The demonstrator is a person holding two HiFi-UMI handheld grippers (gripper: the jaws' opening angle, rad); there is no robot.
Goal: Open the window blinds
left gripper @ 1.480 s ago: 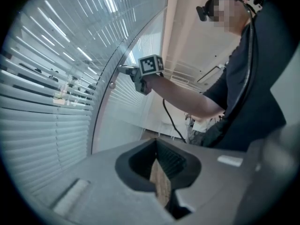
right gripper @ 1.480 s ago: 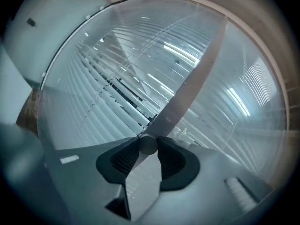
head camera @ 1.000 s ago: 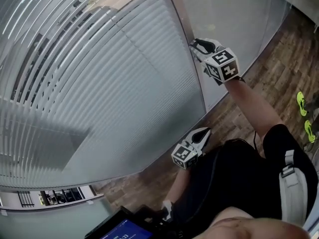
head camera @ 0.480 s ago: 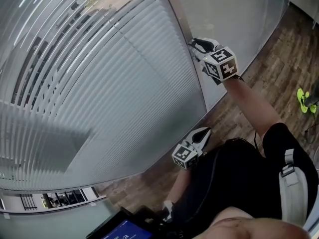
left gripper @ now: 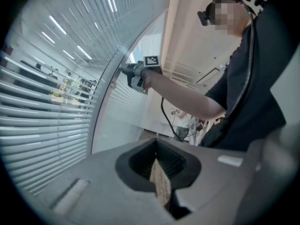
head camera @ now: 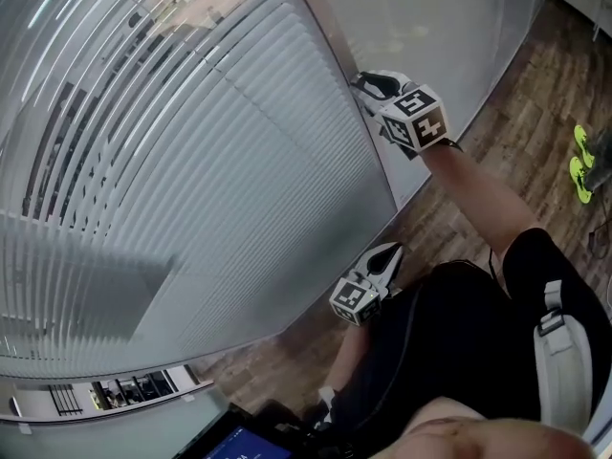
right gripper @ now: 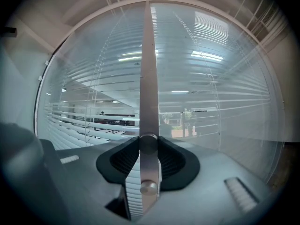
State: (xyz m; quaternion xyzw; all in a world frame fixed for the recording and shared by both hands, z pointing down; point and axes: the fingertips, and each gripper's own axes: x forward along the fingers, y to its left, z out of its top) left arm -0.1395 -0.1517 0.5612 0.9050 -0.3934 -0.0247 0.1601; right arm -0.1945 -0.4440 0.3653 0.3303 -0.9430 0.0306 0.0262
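The blinds spread across the big window to the left of a slim metal post, their slats lying level. Some stand apart enough to show a lit room and greenery behind. To the right of the post is a plain frosted glass panel, and a wooden floor runs below it.

The right tongs reach level to the post and are closed narrowly on it. In their own view the post runs straight up from between the two pads, and a small round knob sits on it low down.

The left tongs hang well below the post near the person's body, jaws together with nothing between them.

Each pair of tongs carries a cube with black-and-white square markers and no words. A small blue screen, far below the post, shows figures too small to read.
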